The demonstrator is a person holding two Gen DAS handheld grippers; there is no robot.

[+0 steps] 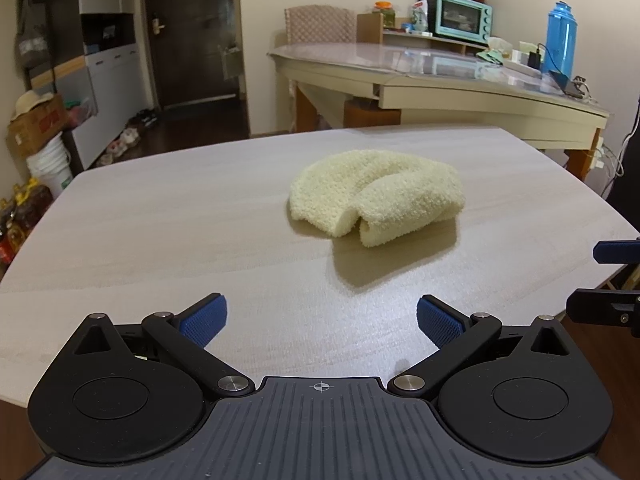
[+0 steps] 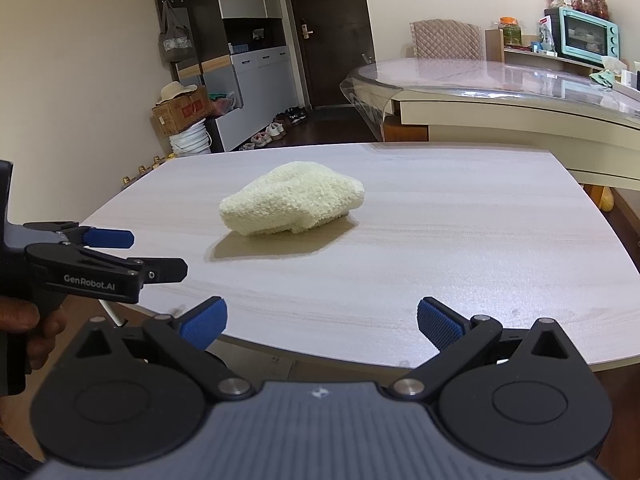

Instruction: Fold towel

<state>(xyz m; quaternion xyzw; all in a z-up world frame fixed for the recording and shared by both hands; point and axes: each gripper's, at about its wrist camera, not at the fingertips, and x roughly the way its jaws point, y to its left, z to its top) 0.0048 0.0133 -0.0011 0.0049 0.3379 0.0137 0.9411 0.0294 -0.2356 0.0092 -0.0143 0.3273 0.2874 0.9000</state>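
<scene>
A cream, fluffy towel (image 1: 376, 196) lies crumpled in a loose heap near the middle of the light wood-grain table (image 1: 160, 240). It also shows in the right wrist view (image 2: 292, 204). My left gripper (image 1: 322, 320) is open and empty, above the table's near edge, well short of the towel. My right gripper (image 2: 322, 320) is open and empty, at the table's near edge, to the right of the left one. The left gripper shows from the side in the right wrist view (image 2: 156, 254), its jaws apart. The right gripper's tips (image 1: 600, 276) show at the left view's right edge.
A second table with a glass top (image 1: 440, 64) stands behind, carrying a teal oven (image 1: 464, 18), jars and a blue flask (image 1: 560, 36). A cabinet, boxes, buckets and shoes (image 2: 276, 130) line the far left wall. The table (image 2: 440, 240) has bare surface around the towel.
</scene>
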